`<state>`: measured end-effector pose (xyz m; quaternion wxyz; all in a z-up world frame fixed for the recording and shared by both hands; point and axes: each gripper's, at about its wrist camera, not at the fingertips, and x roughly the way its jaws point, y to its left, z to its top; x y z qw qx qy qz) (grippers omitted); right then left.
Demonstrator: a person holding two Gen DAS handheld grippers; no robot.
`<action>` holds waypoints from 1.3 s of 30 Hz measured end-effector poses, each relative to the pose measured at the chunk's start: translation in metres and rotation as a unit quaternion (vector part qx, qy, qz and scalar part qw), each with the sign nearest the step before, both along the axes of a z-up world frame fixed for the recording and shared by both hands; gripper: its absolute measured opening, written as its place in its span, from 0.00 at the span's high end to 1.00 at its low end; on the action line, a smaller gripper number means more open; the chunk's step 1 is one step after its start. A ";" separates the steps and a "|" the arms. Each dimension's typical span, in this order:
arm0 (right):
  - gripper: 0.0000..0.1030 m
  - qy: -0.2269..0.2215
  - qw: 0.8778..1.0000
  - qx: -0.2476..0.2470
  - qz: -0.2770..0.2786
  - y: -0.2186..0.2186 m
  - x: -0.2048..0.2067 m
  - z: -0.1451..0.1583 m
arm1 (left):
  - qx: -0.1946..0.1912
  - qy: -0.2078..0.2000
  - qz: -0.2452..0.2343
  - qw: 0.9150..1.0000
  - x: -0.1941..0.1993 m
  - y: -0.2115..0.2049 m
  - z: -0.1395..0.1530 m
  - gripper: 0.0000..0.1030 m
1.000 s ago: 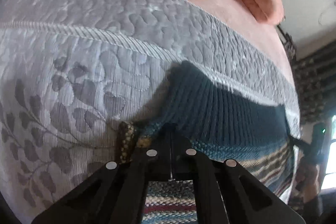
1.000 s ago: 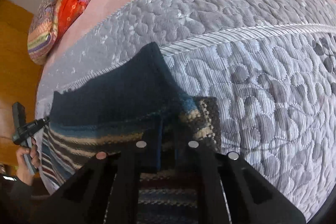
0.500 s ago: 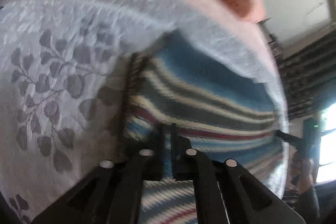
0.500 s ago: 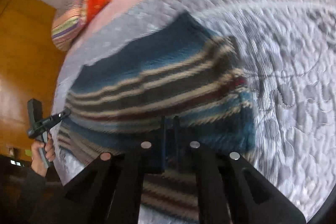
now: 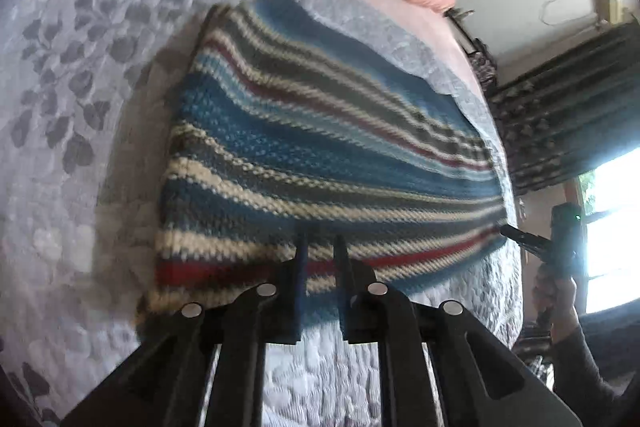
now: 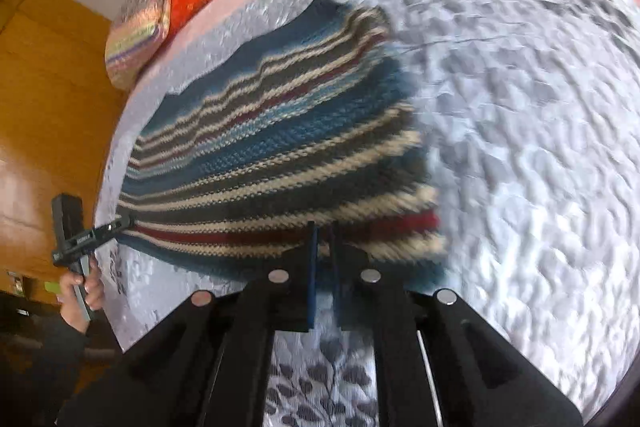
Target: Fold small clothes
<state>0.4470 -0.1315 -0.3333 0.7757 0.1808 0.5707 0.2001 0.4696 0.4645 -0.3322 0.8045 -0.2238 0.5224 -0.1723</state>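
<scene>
Striped knit, centre frame on bed: long axis runs left-right; near hem at both grippers. Left gripper parted slightly; right gripper pinching hem.

Left gripper: matte black plastic, two thin flat fingers, blue edge on left finger; angular black linkage arms behind, four round silver rivets in row
Right gripper: same black build, blue strip on finger, four silver rivets, thin white line along right arm
Seen from opposite camera: black handle, small green light, white lettering on side
Hands: dark sleeve at wrist
</scene>
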 end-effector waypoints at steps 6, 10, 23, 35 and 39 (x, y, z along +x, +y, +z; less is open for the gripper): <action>0.95 0.002 0.995 -0.094 -0.031 -0.012 -0.006 -0.013 | -0.002 0.063 0.033 0.997 0.004 0.029 -0.030 0.97; 0.75 -0.100 0.975 -0.198 0.024 0.049 -0.040 0.042 | -0.038 0.026 0.031 0.998 -0.004 0.048 0.009 0.30; 0.38 -0.315 0.827 -0.354 0.303 0.365 -0.199 0.006 | -0.042 0.066 0.055 0.995 0.082 0.114 0.024 0.20; 0.38 -0.372 0.772 -0.414 0.308 0.454 -0.166 -0.039 | -0.059 0.085 -0.020 0.994 0.168 0.076 -0.017 0.20; 0.38 -0.390 0.765 -0.419 0.294 0.465 -0.155 -0.048 | -0.057 0.086 -0.027 0.994 0.181 0.068 -0.022 0.21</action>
